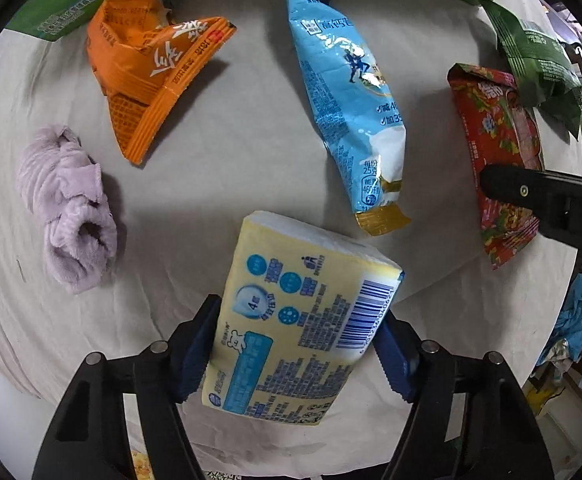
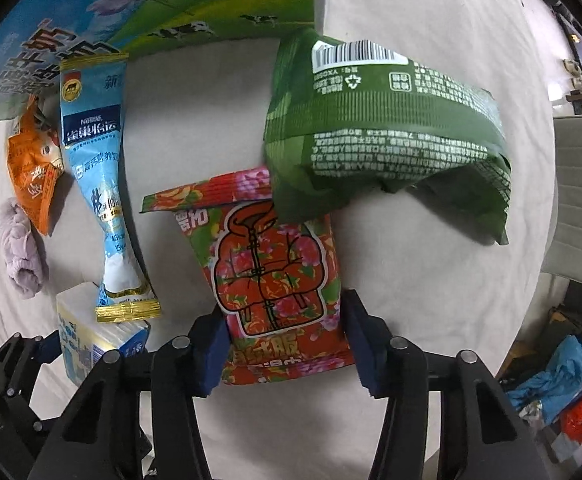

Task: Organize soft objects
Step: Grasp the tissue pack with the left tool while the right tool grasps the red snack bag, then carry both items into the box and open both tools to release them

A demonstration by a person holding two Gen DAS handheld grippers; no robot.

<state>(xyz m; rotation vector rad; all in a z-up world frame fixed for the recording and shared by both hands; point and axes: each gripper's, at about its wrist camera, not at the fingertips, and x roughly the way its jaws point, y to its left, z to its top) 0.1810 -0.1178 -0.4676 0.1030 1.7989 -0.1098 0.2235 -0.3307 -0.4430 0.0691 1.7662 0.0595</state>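
My left gripper (image 1: pixel 297 344) is shut on a pale yellow tissue pack (image 1: pixel 295 320), which also shows in the right wrist view (image 2: pixel 91 336). My right gripper (image 2: pixel 285 340) has its blue pads on both sides of a red floral snack bag (image 2: pixel 275 280), shut on it; that bag shows at the right of the left wrist view (image 1: pixel 499 152). On the white cloth lie a light blue milk powder sachet (image 1: pixel 351 100), an orange snack bag (image 1: pixel 147 76), a lilac rolled towel (image 1: pixel 67 208) and a green snack bag (image 2: pixel 379 128) overlapping the red bag's top corner.
A green and blue printed carton (image 2: pixel 131 12) stands along the far edge of the cloth-covered table (image 1: pixel 219 168). The table edge runs down the right side, with a pile of blue and red clutter (image 2: pixel 563 376) on the floor beyond it.
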